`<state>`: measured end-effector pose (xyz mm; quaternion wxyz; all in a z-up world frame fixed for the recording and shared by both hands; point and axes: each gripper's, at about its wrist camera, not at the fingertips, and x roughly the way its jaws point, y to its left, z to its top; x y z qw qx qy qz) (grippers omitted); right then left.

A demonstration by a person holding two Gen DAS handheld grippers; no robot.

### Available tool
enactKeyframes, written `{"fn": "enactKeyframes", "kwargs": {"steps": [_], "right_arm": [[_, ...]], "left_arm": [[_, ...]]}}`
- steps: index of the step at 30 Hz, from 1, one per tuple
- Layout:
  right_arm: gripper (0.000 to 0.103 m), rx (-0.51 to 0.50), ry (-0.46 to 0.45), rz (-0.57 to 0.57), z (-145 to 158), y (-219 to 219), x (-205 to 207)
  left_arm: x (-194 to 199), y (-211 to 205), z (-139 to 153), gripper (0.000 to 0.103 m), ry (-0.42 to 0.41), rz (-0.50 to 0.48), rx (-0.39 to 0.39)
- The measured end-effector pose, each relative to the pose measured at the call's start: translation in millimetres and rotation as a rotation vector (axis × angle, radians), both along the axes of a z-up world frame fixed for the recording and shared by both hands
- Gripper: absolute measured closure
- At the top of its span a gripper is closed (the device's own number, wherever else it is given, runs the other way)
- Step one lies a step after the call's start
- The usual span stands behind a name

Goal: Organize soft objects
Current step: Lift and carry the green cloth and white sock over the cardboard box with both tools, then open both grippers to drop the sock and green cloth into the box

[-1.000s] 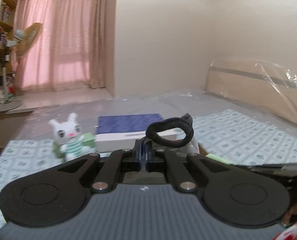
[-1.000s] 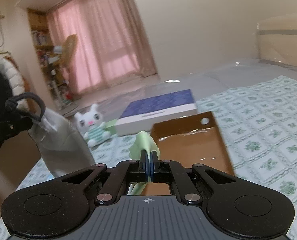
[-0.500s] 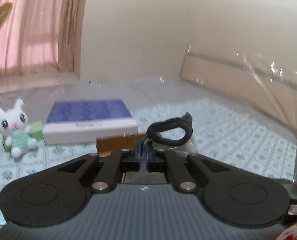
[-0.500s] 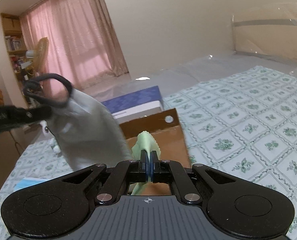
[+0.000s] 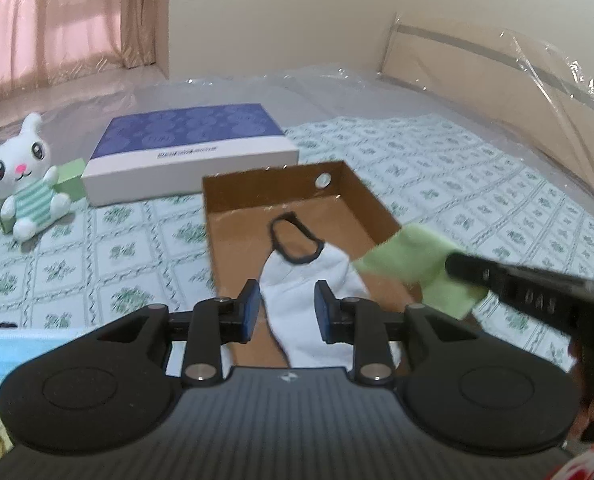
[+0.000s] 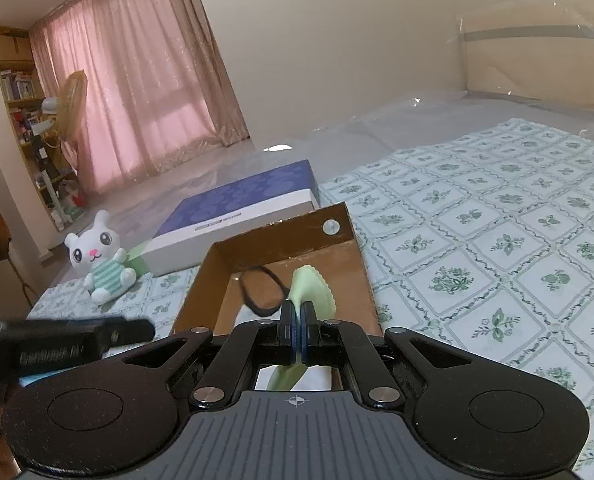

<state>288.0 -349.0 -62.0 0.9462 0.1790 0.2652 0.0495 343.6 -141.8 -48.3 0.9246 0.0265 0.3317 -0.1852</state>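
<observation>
A brown cardboard box [image 5: 377, 204] lies open on the bed. A white sock with a black cuff [image 5: 297, 276] lies inside it, its cuff also in the right wrist view [image 6: 261, 288]. My left gripper [image 5: 287, 308] is open just above the sock, not touching it. My right gripper [image 6: 298, 324] is shut on a light green cloth [image 6: 311, 284] and holds it over the box [image 6: 273, 240]. From the left wrist view the cloth [image 5: 417, 260] hangs at the box's right edge.
A white bunny plush [image 5: 21, 184] sits by a green block [image 5: 71, 178] at the left. A blue and white flat box [image 5: 193, 148] lies behind the cardboard box. A blue face mask [image 5: 13, 352] lies at the near left. A plastic-wrapped headboard [image 5: 497, 64] stands at the right.
My left gripper has opened and let go of the sock, which dropped into the cardboard box. My right gripper has brought the green cloth closer over the box.
</observation>
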Motion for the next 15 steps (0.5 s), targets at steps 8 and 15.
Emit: {"fn": "enactKeyframes", "kwargs": {"steps": [8, 15], "right_arm": [[0.034, 0.05, 0.051, -0.016, -23.5, 0.6, 12.5], [0.034, 0.034, 0.107, 0.023, -24.9, 5.3, 0.7]], "left_arm": [[-12.6, 22.3, -5.5, 0.065, 0.019, 0.039, 0.02], [-26.5, 41.1, -5.1, 0.059, 0.036, 0.077, 0.025]]}}
